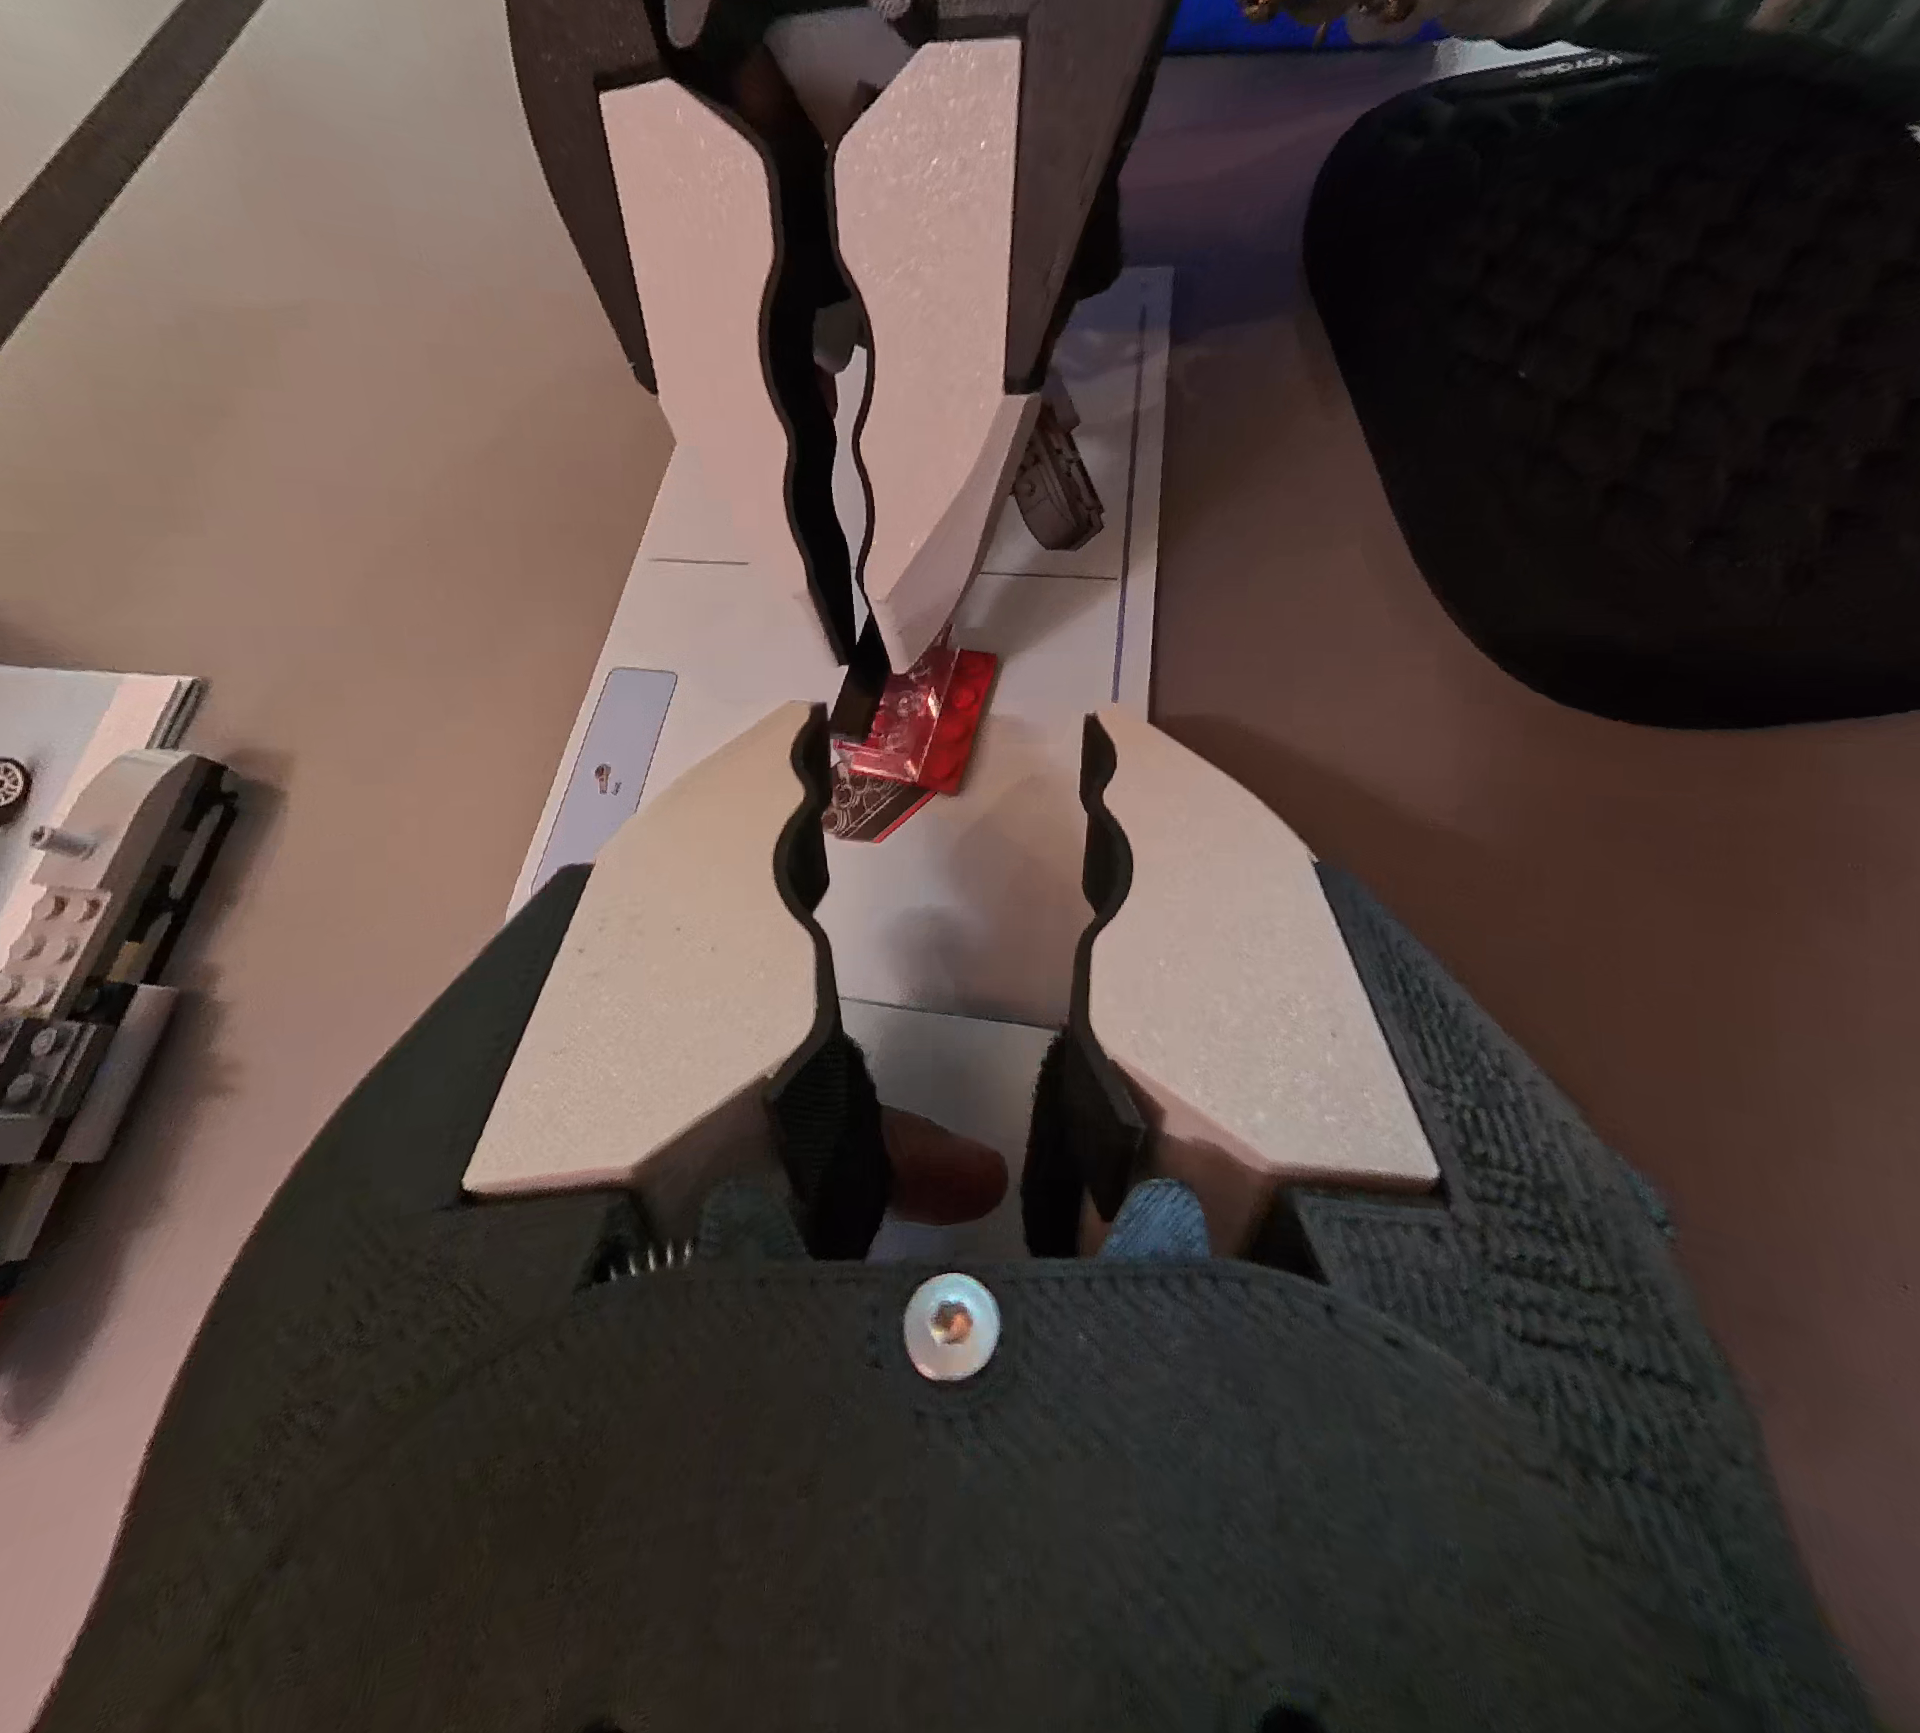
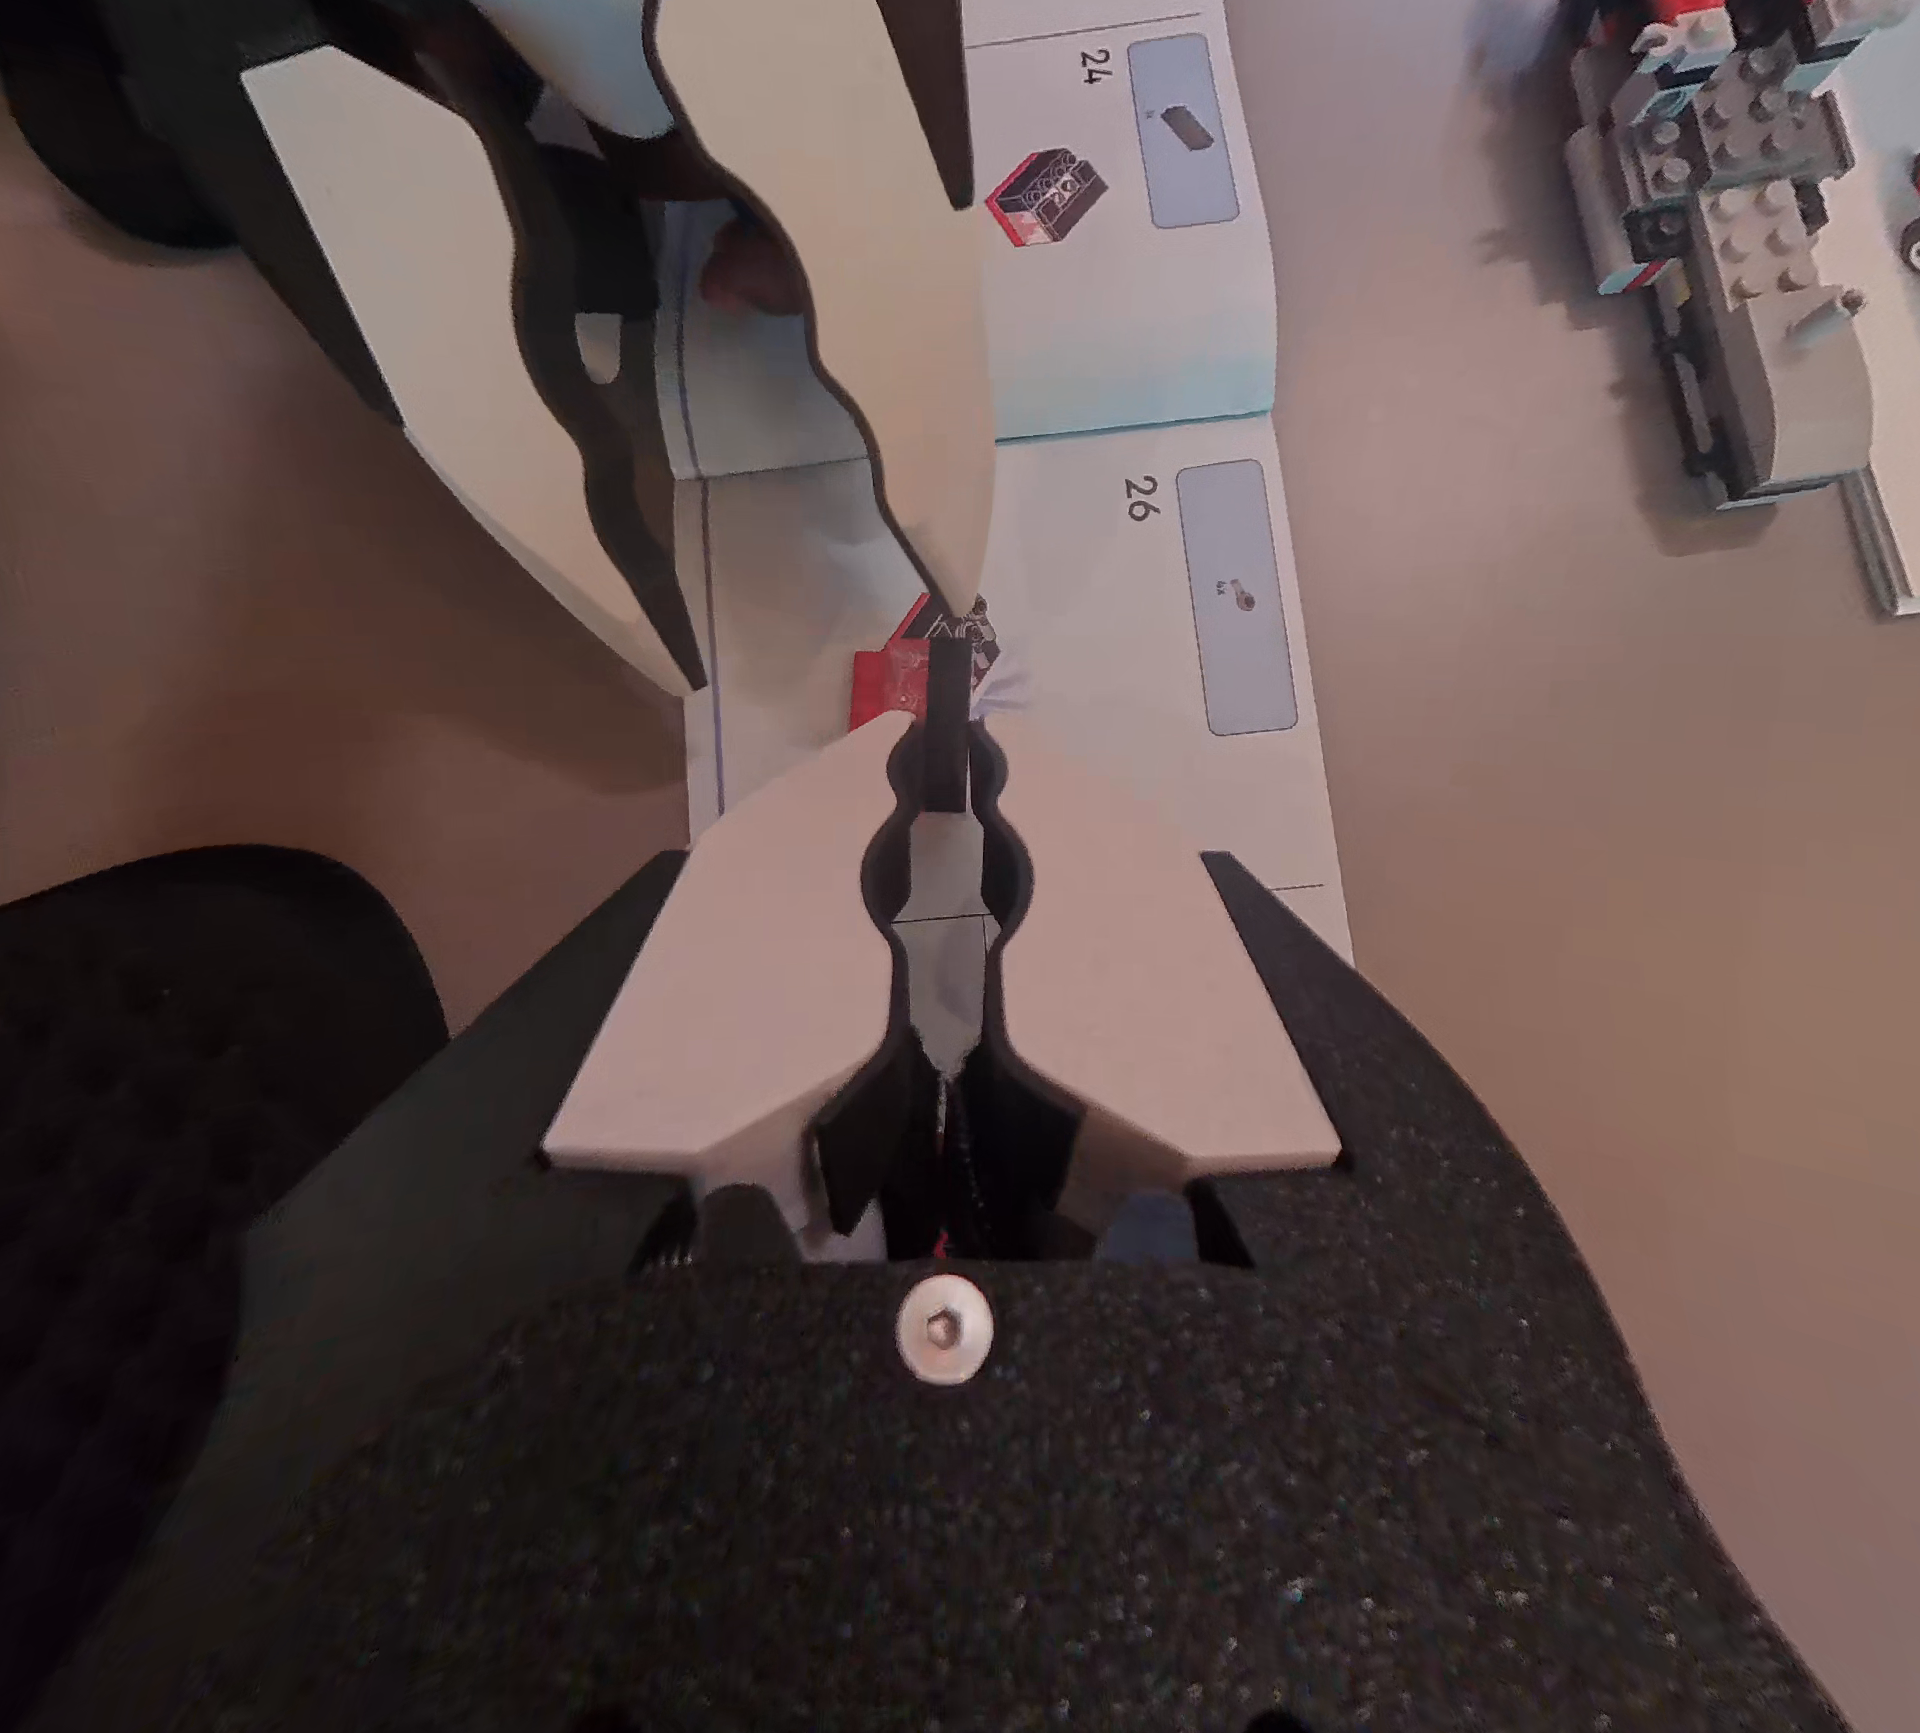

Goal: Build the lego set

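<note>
R tool (image 2: 940,727) pinched a thin black lego piece (image 2: 945,727) upright at its tips, just above the instruction booklet (image 2: 1143,800) on the desk (image 2: 1558,852). L tool (image 1: 945,738) hung w/ fingers spread, gripping nothing, beside a small red-and-clear brick stack (image 1: 920,727) lying on the booklet under the black piece. Farther off, the part-built grey model (image 2: 1735,177) sat on the desk.

A beige table (image 2: 1558,852) carries an open booklet (image 2: 1143,353), a half-built grey model (image 2: 1745,156) and a black cap (image 1: 1621,374)
</note>
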Action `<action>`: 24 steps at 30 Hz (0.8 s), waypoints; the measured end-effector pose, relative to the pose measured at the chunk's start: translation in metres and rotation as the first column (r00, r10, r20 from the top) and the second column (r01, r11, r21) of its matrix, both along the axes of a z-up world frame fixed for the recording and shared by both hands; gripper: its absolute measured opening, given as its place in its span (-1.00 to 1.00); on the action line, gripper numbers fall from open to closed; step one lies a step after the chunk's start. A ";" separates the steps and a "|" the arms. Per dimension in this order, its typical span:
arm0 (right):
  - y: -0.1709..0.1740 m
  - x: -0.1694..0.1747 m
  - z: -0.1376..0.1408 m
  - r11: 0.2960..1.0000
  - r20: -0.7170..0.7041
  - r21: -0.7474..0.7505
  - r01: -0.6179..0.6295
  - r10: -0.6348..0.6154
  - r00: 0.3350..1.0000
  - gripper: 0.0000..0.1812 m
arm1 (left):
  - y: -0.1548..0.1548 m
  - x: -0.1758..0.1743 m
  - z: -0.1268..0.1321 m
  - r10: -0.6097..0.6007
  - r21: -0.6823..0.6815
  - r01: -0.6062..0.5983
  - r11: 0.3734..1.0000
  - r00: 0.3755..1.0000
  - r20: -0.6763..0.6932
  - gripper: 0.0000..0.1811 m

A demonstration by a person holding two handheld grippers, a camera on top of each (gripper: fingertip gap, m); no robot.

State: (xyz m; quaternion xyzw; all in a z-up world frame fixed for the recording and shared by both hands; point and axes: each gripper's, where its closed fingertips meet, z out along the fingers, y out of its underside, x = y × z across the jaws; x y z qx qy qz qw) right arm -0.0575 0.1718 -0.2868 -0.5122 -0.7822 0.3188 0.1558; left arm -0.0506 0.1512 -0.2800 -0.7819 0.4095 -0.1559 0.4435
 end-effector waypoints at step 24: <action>0.002 0.000 0.003 0.999 -0.012 -0.038 0.002 -0.002 1.000 -0.89 | 0.000 0.008 -0.009 -0.017 0.003 0.017 1.000 0.997 -0.071 -0.49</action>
